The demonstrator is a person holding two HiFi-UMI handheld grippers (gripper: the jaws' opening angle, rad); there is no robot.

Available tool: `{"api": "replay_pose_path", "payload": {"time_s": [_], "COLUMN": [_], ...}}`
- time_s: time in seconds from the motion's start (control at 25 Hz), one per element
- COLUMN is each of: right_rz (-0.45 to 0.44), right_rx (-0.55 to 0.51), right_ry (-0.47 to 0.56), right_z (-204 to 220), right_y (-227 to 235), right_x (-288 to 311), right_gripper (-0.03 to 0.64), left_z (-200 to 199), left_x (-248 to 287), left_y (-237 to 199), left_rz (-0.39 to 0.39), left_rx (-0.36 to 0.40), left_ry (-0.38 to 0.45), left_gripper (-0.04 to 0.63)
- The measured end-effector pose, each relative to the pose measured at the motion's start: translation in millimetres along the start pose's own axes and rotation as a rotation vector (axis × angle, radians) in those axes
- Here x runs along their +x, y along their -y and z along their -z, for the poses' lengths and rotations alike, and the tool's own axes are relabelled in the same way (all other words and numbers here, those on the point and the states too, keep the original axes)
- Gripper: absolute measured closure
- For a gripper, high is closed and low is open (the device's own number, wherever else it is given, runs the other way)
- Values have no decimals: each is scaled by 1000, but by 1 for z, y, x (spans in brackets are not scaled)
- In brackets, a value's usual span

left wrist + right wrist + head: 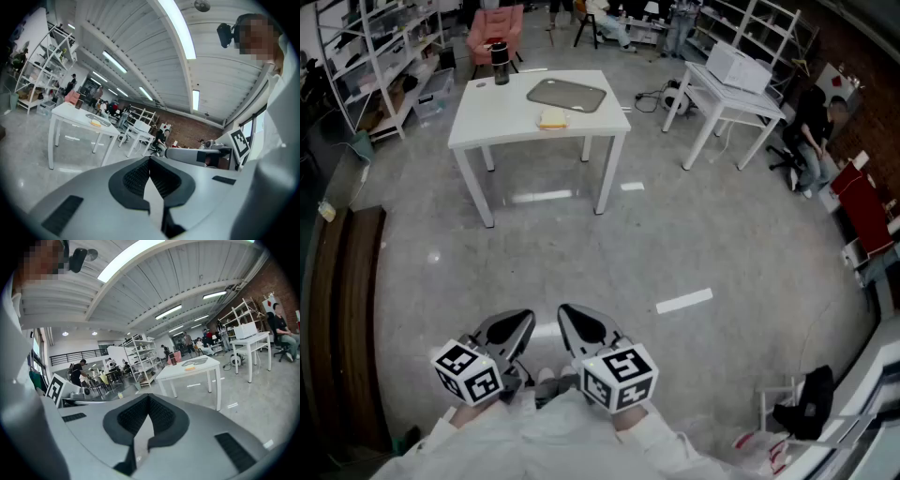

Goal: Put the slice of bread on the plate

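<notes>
Both grippers sit at the bottom of the head view, close against the person's white sleeves (pixel 656 441): the left gripper (pixel 523 319) and the right gripper (pixel 566 311), tips pointing up the frame. At upper centre a white table (pixel 487 122) carries a grey plate (pixel 567 94), a dark flask (pixel 500 64) and the slice of bread (pixel 553 118), which lies on the tabletop just beside the plate's lower left edge. In the left gripper view the jaws are pressed together with nothing between them. In the right gripper view the jaws are likewise clenched and empty.
</notes>
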State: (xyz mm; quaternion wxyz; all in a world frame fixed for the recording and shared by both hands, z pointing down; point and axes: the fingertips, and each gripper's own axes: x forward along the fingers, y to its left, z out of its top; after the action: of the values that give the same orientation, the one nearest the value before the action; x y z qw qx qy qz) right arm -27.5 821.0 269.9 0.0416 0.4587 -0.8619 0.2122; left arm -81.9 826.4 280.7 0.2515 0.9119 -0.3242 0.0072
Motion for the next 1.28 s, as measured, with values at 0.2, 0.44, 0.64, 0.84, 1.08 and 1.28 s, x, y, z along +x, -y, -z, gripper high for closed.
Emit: {"api": "replay_pose_path", "payload": {"time_s": [0.2,0.44,0.64,0.84,1.08,1.28], "right_rz": [24,34,23,-24,-42,-50], "right_rx": [-27,-33,-25,44,20,2], "right_ry": [-13,-42,-38,1,-46,-75], "right_z": [-4,1,2,-4,0,11], "right_y": [0,5,8,14,29,41], "right_x": [-1,2,4,4,6,4], "right_gripper": [603,603,603,601,601,601], "left_z": [-2,-3,-1,3,7,22], "left_x": [-3,-1,3,12,25,38], "left_y": [1,-3,-3,-3,-8,-6], "left_rz": [-4,-4,2,7,-22,-28], "left_rx": [-5,-12,-12,-43,-64,-95], "left_ry": [-2,1,-11,-21,-15,-26], "left_gripper": [586,586,586,586,586,586]}}
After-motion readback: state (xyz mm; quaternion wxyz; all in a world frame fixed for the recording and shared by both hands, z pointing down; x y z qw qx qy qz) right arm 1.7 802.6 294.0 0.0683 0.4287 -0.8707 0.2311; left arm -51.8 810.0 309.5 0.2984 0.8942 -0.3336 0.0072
